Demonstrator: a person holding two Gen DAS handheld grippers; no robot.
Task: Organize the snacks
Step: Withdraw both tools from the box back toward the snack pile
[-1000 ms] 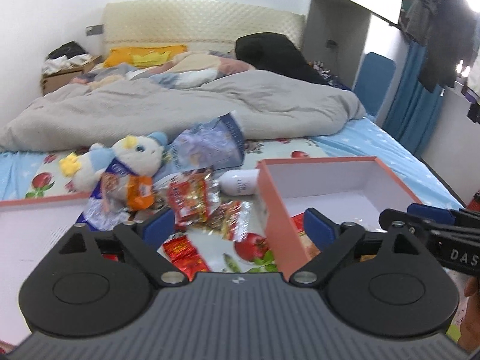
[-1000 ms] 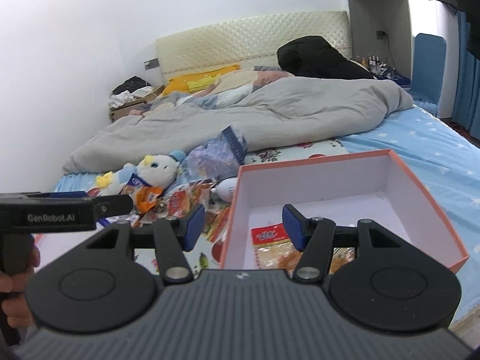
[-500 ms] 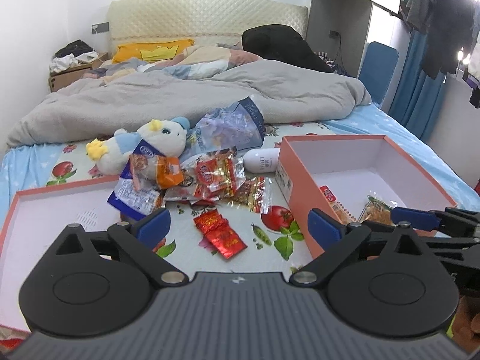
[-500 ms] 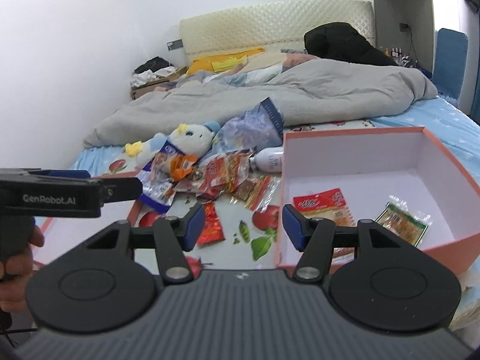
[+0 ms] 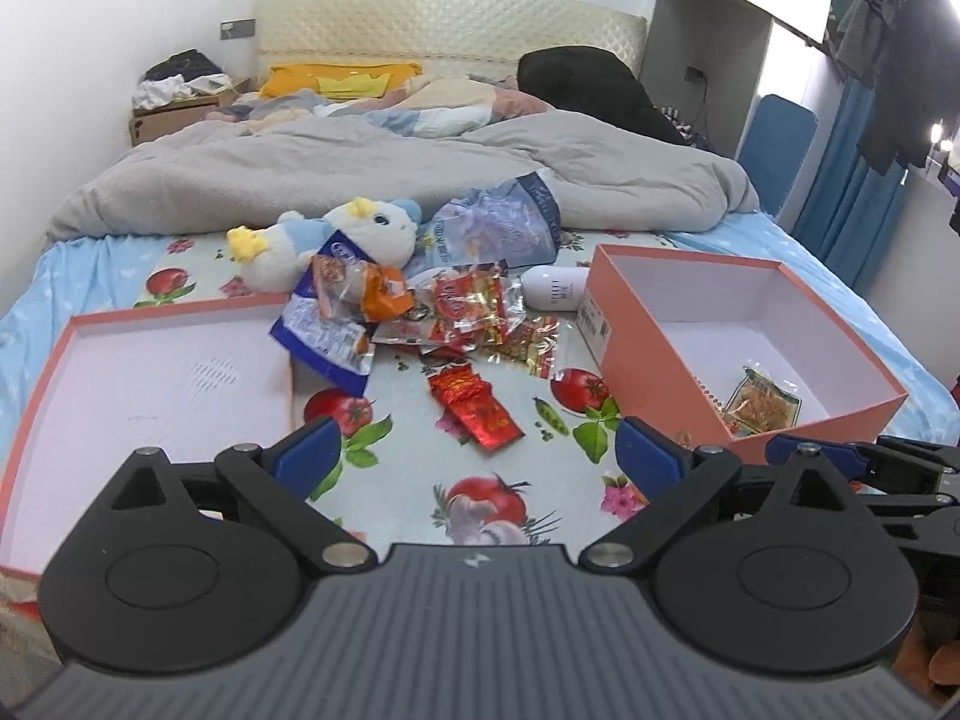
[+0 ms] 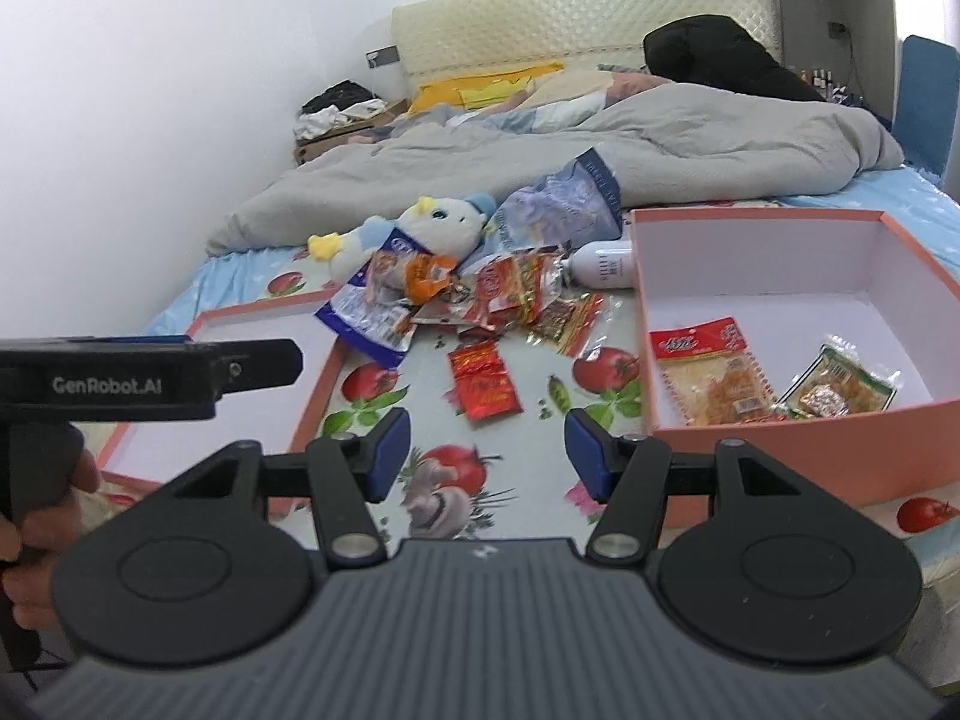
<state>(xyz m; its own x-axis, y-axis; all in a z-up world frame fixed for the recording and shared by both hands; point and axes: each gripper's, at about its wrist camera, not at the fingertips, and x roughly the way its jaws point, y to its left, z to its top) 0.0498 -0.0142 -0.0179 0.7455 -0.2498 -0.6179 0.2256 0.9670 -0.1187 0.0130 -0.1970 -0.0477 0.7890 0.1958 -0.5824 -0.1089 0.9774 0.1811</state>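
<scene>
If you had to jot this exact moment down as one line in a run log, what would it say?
left gripper: open, empty | right gripper: open, empty | box: two snack packets inside | red packet: on sheet, nearest | pile: unsorted

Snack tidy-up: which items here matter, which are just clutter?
Job:
- snack pile
- red packet
- orange box with two packets in it
- lid

Clutter:
- plush duck
- white bottle
- grey duvet

Orange box (image 6: pixel 774 468), red packet (image 6: pixel 483 387), fruit-print sheet (image 5: pixel 480 492)
</scene>
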